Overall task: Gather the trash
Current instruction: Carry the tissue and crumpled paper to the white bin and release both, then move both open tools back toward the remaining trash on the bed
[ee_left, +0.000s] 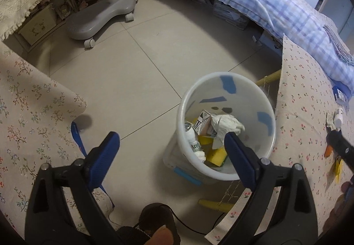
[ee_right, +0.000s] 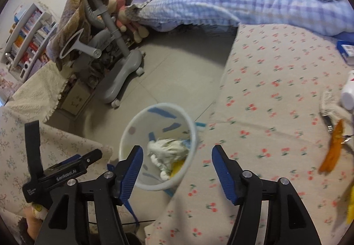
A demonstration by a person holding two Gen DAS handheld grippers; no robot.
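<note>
White bin [ee_left: 227,87] on the floor, beside the cherry-print bench [ee_right: 276,81]. Left tongs [ee_left: 172,141] spread wide over it, empty; right tongs [ee_right: 176,161] wide open, empty too. Orange wrapper [ee_right: 333,149] lies on bench (blurred). Judged light, crinkly, slippery; pinch mid-length. Bin holds crumpled tissue [ee_left: 227,124].

Left hand-held gripper [ee_left: 171,137] and right hand-held gripper [ee_right: 176,154], both spread wide.
</note>
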